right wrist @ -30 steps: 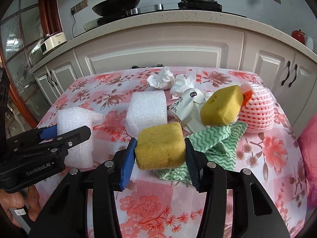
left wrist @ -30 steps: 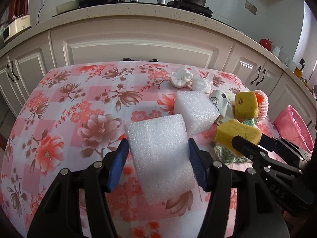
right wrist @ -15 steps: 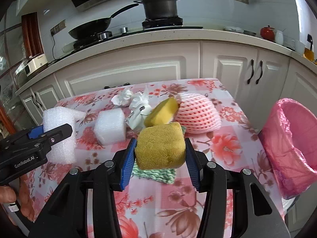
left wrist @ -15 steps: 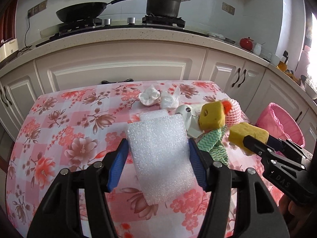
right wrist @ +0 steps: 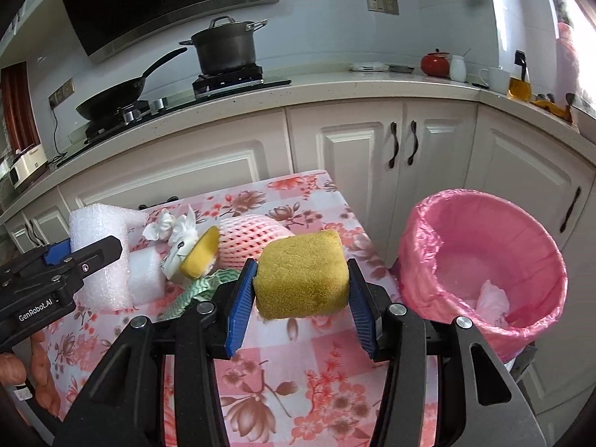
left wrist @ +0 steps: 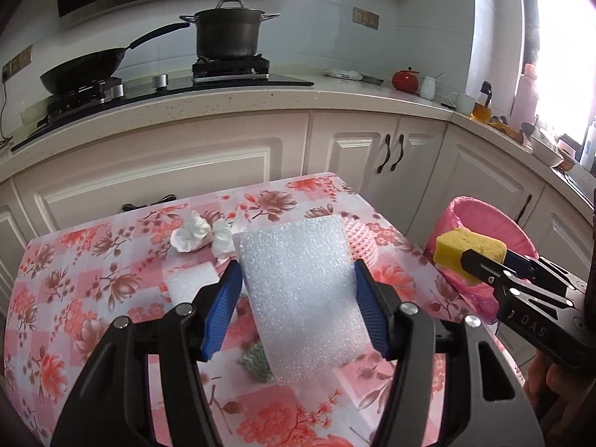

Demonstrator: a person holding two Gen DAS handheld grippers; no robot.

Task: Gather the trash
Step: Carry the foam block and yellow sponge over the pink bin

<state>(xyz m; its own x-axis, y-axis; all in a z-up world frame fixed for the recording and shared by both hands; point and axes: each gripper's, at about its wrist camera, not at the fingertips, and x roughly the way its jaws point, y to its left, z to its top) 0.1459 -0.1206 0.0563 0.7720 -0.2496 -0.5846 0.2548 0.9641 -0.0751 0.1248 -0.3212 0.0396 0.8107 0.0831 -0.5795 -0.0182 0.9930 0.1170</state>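
Both pieces are lifted off the table (right wrist: 298, 391) and heading for the bin. The left hand-held gripper (left wrist: 298, 309) clamps a white foam block (left wrist: 301, 298); the right hand-held gripper (right wrist: 300, 294) clamps a yellow sponge (right wrist: 301, 273), near the pink-lined trash bin (right wrist: 484, 260) on the right. Next, each needs carrying over the rim before letting go.

Readable marks, two only:
- "GenRobot.AI", white print on black body of left gripper (right wrist: 95, 257), seen in right wrist view.
- "DAS", pale letters on black body of right gripper (left wrist: 480, 260), seen in left wrist view.
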